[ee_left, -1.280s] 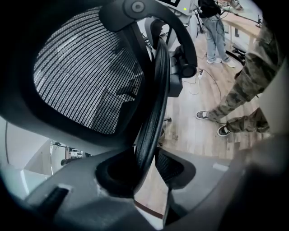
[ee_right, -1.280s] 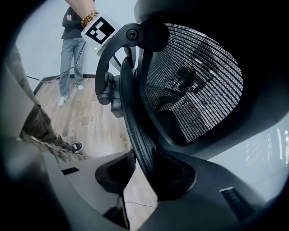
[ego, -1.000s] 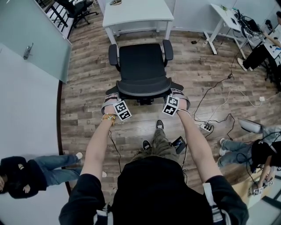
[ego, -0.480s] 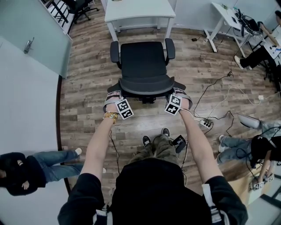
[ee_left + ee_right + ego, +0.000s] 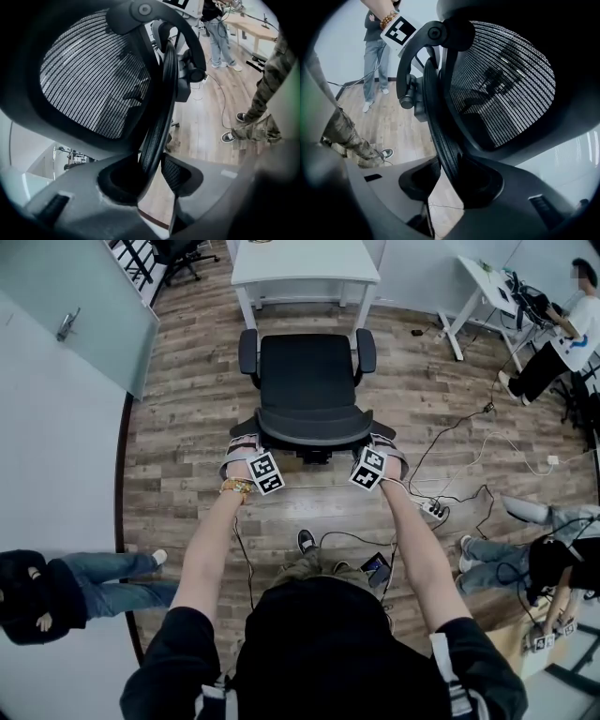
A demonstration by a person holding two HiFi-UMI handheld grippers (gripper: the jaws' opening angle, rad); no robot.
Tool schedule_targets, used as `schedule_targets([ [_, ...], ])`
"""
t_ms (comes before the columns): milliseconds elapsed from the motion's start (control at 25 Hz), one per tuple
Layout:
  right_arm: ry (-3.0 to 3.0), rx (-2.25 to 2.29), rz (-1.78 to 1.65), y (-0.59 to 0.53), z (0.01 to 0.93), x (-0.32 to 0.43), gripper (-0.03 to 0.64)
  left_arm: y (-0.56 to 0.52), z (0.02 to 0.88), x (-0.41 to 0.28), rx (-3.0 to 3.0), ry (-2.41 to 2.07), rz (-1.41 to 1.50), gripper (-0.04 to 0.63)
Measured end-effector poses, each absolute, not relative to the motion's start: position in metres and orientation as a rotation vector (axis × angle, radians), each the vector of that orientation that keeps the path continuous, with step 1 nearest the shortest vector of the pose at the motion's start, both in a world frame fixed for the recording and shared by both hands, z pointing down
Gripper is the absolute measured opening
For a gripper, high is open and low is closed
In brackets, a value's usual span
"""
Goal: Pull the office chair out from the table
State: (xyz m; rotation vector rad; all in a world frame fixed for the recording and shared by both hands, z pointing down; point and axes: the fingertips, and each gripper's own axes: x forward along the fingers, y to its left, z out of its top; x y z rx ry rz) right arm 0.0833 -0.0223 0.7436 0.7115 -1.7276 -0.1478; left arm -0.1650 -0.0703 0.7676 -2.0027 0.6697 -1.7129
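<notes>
Overhead, in the head view, a black office chair [image 5: 309, 381] stands on the wood-plank floor [image 5: 187, 427] just short of a white table [image 5: 305, 263]. Its seat is turned toward the table and its backrest [image 5: 309, 426] toward the person working the tools. The left gripper [image 5: 244, 444] meets the backrest's left end and the right gripper [image 5: 382, 442] its right end, with both arms stretched forward. Cables [image 5: 469, 442] trail over the floor to the chair's right, and a person in jeans [image 5: 66, 601] is by the wall at lower left.

Seen in the left gripper view, the jaws of the left gripper [image 5: 152, 171] are clamped on the backrest's dark rim [image 5: 159, 117], which runs up between the two pads and touches both. The mesh panel [image 5: 93, 75] fills the upper left. A camouflage trouser leg [image 5: 265, 103] shows at the right, above the floor.

Seen in the right gripper view, the jaws of the right gripper [image 5: 450, 183] likewise grip the rim [image 5: 443, 136] on the opposite side, pads closed against it, with the mesh [image 5: 501, 79] spreading to the right. Beyond the frame's curved bracket, the left tool's marker cube [image 5: 401, 29] shows at top left, and a bystander in jeans [image 5: 375, 51] stands behind it
</notes>
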Motion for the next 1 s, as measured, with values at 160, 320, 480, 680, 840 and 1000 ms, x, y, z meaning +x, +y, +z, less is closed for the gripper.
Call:
schedule_targets([
  [160, -1.724, 0.701, -0.143, -0.011, 0.743, 0.087, 0.126, -0.058, 0.766, -0.162, -1.999, 0.681, -1.708, 0.153],
  [320, -1.726, 0.701, -0.147, 0.003, 0.747, 0.092, 0.126, -0.043, 0.766, -0.159, -1.999, 0.688, -1.7, 0.155],
  [480, -1.741, 0.691, -0.135, 0.017, 0.746, 0.09, 0.126, -0.031, 0.765, -0.159, -1.995, 0.692, -1.706, 0.155],
  [680, -1.737, 0.692, -0.161, 0.035, 0.744, 0.093, 0.126, -0.01, 0.766, -0.158, -2.006, 0.715, -1.716, 0.158],
  [840, -1.745, 0.695, -0.18, 0.049, 0.746, 0.095, 0.126, 0.007, 0.765, -0.157, -2.003, 0.717, -1.724, 0.159],
  [1000, -1.745, 0.684, -0.188, 0.068, 0.744, 0.096, 0.126, 0.026, 0.767, -0.155, -2.001, 0.723, -1.729, 0.158],
])
